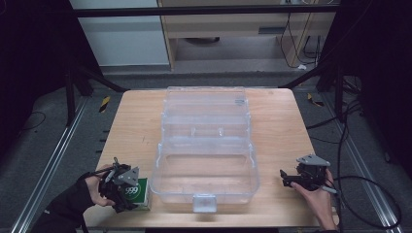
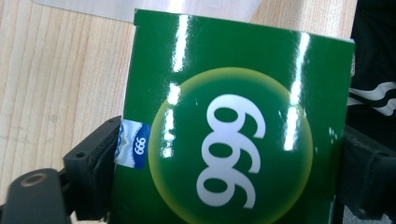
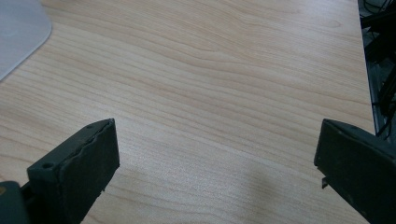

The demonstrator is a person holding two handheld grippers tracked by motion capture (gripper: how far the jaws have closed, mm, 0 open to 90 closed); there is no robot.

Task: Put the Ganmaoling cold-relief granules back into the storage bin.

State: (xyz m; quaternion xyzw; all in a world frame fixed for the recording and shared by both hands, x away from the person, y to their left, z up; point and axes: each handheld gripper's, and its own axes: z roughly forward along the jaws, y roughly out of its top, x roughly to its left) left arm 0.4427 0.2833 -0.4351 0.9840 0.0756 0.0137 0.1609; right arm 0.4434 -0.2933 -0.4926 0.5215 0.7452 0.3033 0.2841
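Reaching in from the bottom-left corner of the high view, the person's left hand (image 1: 94, 190), in a dark sleeve, holds the left gripper (image 1: 127, 194) low over the near-left corner of the desk (image 1: 136, 126), the gripper's body tilted and its grey three-cornered plate facing up. That gripper sits right at a green box (image 1: 141, 193) printed with white "999" on a yellow-ringed circle; the box lies on the desk just beside the near-left corner of a clear plastic case (image 1: 206, 194). In the left gripper view the green box (image 2: 233, 126) stands between the two black jaws, the left jaw meeting the box edge at a small blue label and the right jaw against the opposite edge, so the jaws appear set on the box at a fairly wide spacing. The clear plastic case stands open in the middle of the desk, its lid leaning back toward the far edge and its latch tab facing the person. On the other side, the right hand (image 1: 318, 196) comes up from the bottom right and rests the right gripper (image 1: 286, 178) near the desk's right edge, pointing leftward toward the case yet apart from it. In the right gripper view its jaws stand wide apart over bare wood of the desk (image 3: 210, 93), with a corner of the clear plastic case (image 3: 18, 32) at the upper left.
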